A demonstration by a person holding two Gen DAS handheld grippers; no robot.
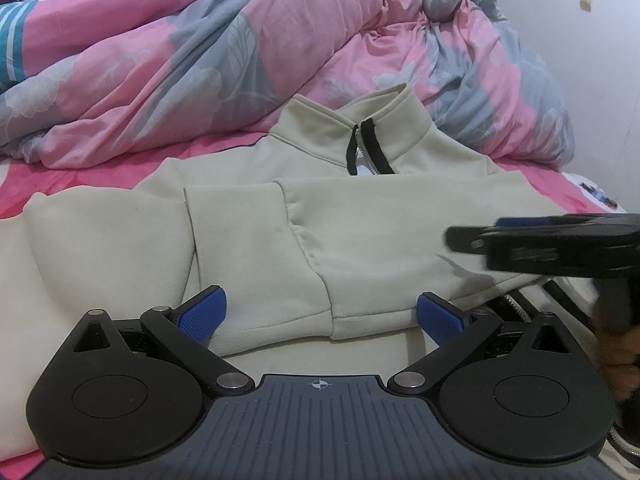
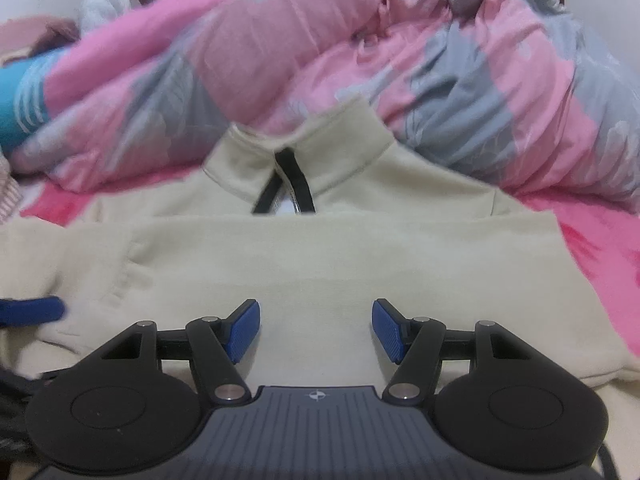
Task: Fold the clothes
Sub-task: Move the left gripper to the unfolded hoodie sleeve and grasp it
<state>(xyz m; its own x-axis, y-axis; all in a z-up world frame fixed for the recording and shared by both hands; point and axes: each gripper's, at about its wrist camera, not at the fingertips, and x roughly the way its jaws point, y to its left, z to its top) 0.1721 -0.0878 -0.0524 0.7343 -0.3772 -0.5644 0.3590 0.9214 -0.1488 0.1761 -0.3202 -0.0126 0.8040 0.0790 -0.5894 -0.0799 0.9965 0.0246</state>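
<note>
Pink bedsheet (image 2: pixel 592 240) and rumpled quilt (image 1: pixel 160 60) lie beyond both grippers — the cream zip-neck sweater (image 1: pixel 360 220) is spread just ahead of the left gripper (image 1: pixel 322 314) and right gripper (image 2: pixel 316 330), jaws released, empty.

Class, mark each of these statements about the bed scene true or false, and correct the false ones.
1. The sweater lies on the bed with its collar away from the claws. True.
2. The left claw is shut on a sleeve. False: its jaws stand apart and the pads press on nothing.
3. A pink and grey quilt is heaped behind the sweater. True.
4. The sweater is blue. False: it is cream, with a dark zip at the neck.
5. The right claw is open above the sweater. True.
</note>
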